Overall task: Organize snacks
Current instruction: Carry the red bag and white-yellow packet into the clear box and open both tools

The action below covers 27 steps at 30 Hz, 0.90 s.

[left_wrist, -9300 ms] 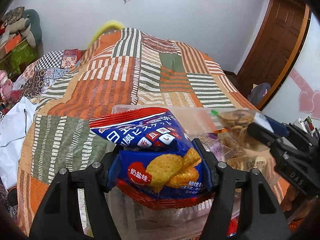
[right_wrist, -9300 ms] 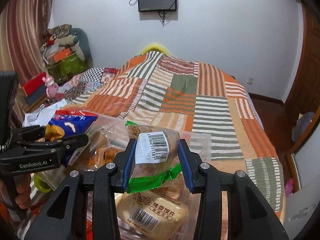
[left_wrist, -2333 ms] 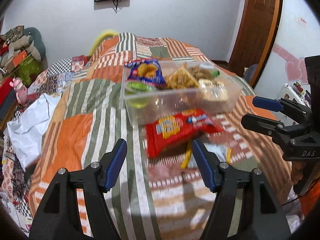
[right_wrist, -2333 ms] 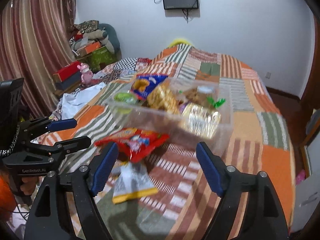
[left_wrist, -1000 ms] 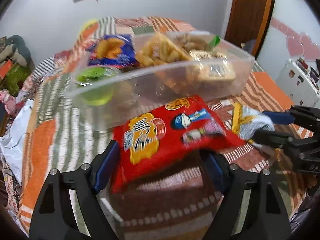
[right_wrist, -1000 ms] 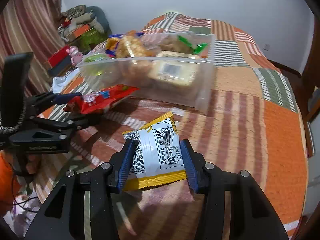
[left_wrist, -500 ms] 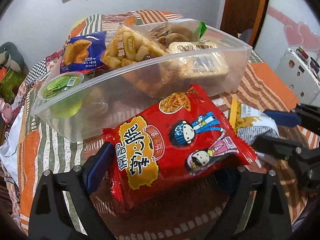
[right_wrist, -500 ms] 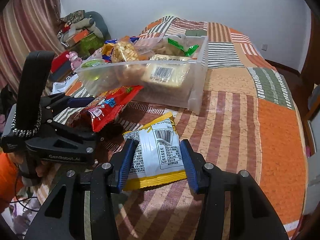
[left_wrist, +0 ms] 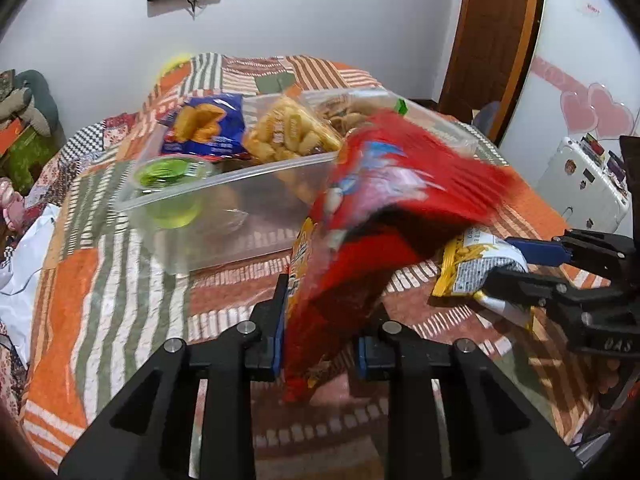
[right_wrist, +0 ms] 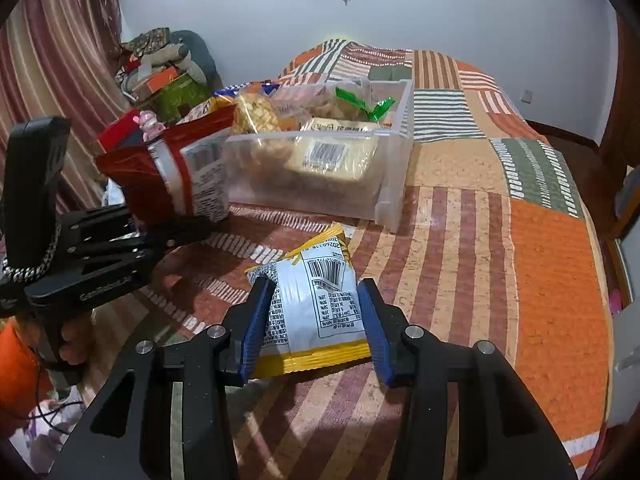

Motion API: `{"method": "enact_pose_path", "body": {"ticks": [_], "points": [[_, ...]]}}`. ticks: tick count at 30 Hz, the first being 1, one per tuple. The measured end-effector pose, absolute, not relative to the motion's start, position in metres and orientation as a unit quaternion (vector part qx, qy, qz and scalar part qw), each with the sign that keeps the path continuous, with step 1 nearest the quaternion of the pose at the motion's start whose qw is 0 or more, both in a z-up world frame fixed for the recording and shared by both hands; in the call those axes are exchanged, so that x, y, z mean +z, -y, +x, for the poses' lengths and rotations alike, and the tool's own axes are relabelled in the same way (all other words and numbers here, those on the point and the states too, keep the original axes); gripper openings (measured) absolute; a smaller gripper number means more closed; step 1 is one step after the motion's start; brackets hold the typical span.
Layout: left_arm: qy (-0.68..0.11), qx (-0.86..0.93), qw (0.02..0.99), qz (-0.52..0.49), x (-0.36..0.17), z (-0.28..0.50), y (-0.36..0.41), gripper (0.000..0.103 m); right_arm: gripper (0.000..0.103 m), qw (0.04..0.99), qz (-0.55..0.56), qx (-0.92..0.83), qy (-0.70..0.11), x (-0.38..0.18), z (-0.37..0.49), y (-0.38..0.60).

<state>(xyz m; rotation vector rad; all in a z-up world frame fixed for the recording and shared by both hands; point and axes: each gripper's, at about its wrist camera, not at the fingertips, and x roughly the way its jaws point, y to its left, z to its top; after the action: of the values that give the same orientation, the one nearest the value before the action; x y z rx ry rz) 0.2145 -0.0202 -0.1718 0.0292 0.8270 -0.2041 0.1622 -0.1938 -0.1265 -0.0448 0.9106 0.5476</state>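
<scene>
My left gripper point(left_wrist: 320, 320) is shut on a red snack bag point(left_wrist: 380, 208) and holds it up off the bed, in front of the clear plastic bin point(left_wrist: 224, 188). The bag is motion-blurred. It also shows in the right wrist view point(right_wrist: 168, 172), with the left gripper point(right_wrist: 180, 228) at the left. My right gripper point(right_wrist: 314, 320) is shut on a yellow and white snack packet point(right_wrist: 316, 296), lifted a little off the quilt. That packet also shows in the left wrist view point(left_wrist: 476, 268). The bin point(right_wrist: 392, 184) holds several snack packs.
The patchwork quilt point(right_wrist: 500, 240) covers the bed. The bin holds a blue biscuit bag point(left_wrist: 204, 128), a green jelly cup point(left_wrist: 172, 188) and a barcoded cake pack point(right_wrist: 332, 156). Boxes and soft toys point(right_wrist: 168, 68) are stacked at the left wall. A door point(left_wrist: 496, 40) stands at right.
My left gripper has closed on the red bag and lifted it off the quilt, tilting it upright. My right gripper still holds the yellow packet, now raised slightly.
</scene>
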Motion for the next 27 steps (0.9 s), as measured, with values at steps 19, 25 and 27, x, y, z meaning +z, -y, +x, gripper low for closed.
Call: {"method": "enact_pose_path", "body": {"ticks": [19,25,27], "points": [[-0.323,-0.084,0.943,-0.006,-0.108,0.186,-0.006,0.024,0.039,0.896,-0.005,0.264,-0.358,-0.076,0.162,0.190],[-0.312,-0.080,0.947,-0.016,-0.099,0.205,-0.010,0.024,0.039,0.905,-0.001,0.262,-0.334,-0.063,0.179,0.184],[-0.308,-0.074,0.949,-0.015,-0.096,0.211,-0.010,0.024,0.039,0.908,0.001,0.262,-0.328,-0.060,0.185,0.184]]}}
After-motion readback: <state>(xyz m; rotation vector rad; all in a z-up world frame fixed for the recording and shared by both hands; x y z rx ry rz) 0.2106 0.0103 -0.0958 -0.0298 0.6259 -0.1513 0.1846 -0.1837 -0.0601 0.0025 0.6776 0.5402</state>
